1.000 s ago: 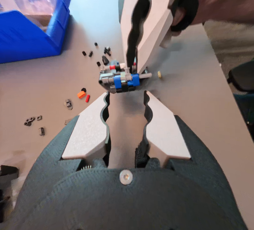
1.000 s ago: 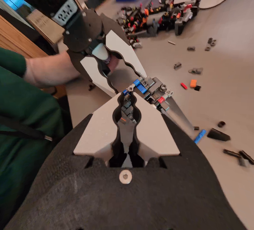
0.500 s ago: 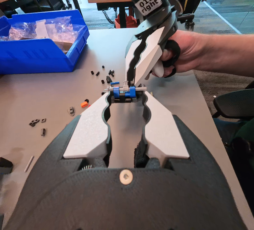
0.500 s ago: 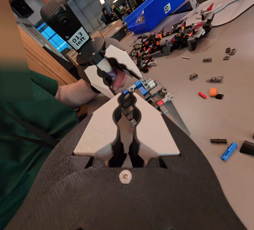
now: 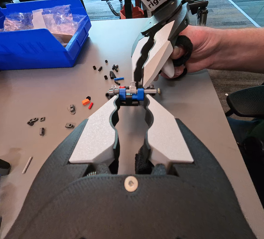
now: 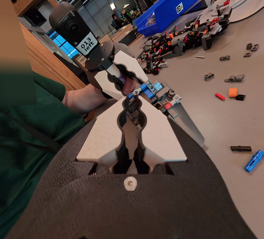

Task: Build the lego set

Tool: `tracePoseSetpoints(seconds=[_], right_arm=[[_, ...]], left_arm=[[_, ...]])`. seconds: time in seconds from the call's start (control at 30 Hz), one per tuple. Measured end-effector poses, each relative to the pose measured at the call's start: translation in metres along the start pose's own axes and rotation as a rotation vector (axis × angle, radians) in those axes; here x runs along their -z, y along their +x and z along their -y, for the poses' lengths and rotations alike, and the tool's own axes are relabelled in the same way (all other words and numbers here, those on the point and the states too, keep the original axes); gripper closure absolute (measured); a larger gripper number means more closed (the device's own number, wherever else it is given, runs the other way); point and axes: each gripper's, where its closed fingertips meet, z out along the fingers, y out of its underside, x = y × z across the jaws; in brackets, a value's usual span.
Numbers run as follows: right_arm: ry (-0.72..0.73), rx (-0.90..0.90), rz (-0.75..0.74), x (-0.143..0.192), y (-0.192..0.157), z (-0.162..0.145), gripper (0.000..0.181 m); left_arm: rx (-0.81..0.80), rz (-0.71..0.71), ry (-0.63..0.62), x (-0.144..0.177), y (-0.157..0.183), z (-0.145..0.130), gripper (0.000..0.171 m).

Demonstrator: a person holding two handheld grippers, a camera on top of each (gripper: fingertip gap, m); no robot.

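Left wrist view: the left gripper (image 5: 131, 98) occupies the lower half of the frame, its two white fingers set moderately apart with the tips against the two sides of a small lego sub-assembly (image 5: 130, 94) at frame centre, which they clasp. The sub-assembly shows two blue blocks on a grey axle, with a red piece behind, above the grey table (image 5: 42, 89). The right gripper (image 5: 139, 85) descends from the upper right, held by a hand (image 5: 200, 52), its fingers nearly together on the rear of the sub-assembly. A blue bin (image 5: 40, 46) holding clear bags sits at upper left. Loose pieces lie left of centre: an orange piece (image 5: 85, 102), a red pin (image 5: 90, 105), small grey connectors (image 5: 32, 120), and black pins (image 5: 105, 69) with a blue pin (image 5: 118, 78) above centre. Right wrist view: the right gripper (image 6: 131, 99) fills the lower frame, fingers narrowly closed on grey parts of the sub-assembly (image 6: 155, 93), whose blue blocks and red bush show just above and right of the tips. The left gripper (image 6: 132, 89) enters from the upper left, its fingers on the sub-assembly's far end. A large partly built lego model (image 6: 185, 42) stands at upper right before a blue bin (image 6: 171, 11). At right lie an orange piece (image 6: 232, 92), a red pin (image 6: 220, 96), a black pin (image 6: 241, 148) and a blue pin (image 6: 254, 160).
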Motion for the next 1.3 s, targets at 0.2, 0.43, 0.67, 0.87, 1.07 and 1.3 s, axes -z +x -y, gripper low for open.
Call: tracePoseSetpoints(seconds=[0.2, 0.43, 0.67, 0.87, 1.07, 1.3], right_arm=[[-0.003, 0.019, -0.033, -0.001, 0.001, -0.001, 0.174], [-0.044, 0.061, -0.072, -0.003, 0.001, -0.001, 0.174], [-0.059, 0.092, -0.067, -0.007, -0.005, 0.003, 0.173], [-0.172, 0.358, -0.18, -0.009, -0.017, 0.001, 0.148], [-0.27, 0.464, -0.274, -0.018, -0.013, -0.009, 0.157], [-0.43, 0.536, -0.332, -0.015, -0.014, -0.016, 0.158]], left_arm=[[-0.059, 0.029, -0.017, 0.0, -0.002, -0.001, 0.145], [-0.086, 0.044, -0.03, 0.001, -0.004, -0.002, 0.148], [-0.073, 0.051, -0.018, 0.008, -0.005, 0.001, 0.148], [-0.007, 0.043, -0.012, 0.015, -0.004, -0.004, 0.148], [0.008, 0.028, 0.01, 0.017, 0.001, -0.002, 0.148], [-0.059, 0.02, -0.014, 0.015, 0.005, -0.004, 0.148]])
